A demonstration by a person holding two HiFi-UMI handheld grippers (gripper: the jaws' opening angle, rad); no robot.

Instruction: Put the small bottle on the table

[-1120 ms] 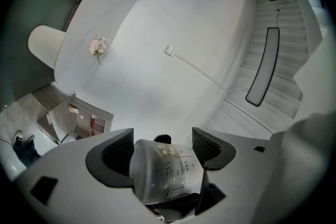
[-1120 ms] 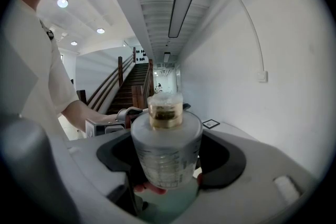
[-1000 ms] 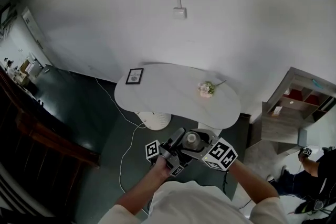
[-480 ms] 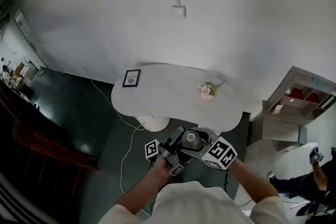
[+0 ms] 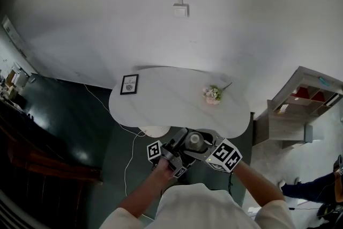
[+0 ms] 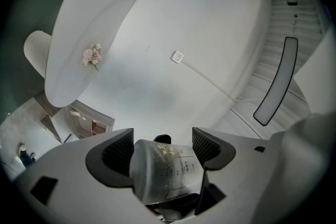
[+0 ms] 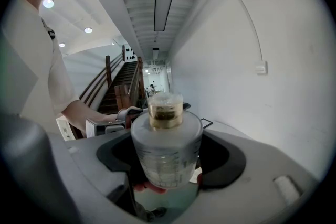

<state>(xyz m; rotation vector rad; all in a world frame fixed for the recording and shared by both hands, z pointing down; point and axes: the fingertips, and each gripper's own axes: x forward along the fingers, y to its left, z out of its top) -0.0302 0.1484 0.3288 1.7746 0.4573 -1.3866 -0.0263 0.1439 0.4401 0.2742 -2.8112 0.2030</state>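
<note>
The small bottle (image 5: 194, 140) is clear plastic with printed measuring marks and a pale cap. It is held in the air at chest height, short of the near edge of the white oval table (image 5: 177, 107). My right gripper (image 7: 167, 152) is shut on the bottle (image 7: 166, 149), whose cap points away from that camera. My left gripper (image 6: 160, 149) comes in from the left and is shut on the same bottle (image 6: 165, 168), with a pad against each side. In the head view the two grippers meet around it.
On the table stand a small framed picture (image 5: 129, 84) at its left end and a posy of flowers (image 5: 213, 94) right of centre. A white stool (image 5: 155, 128) sits under the near edge, and a cable (image 5: 128, 153) runs over the dark floor. An open shelf unit (image 5: 300, 107) is at right.
The view has moved towards the table, which sits a little lower and further left in frame. The person at the lower right has slid almost out of view. Both grippers keep their hold.
</note>
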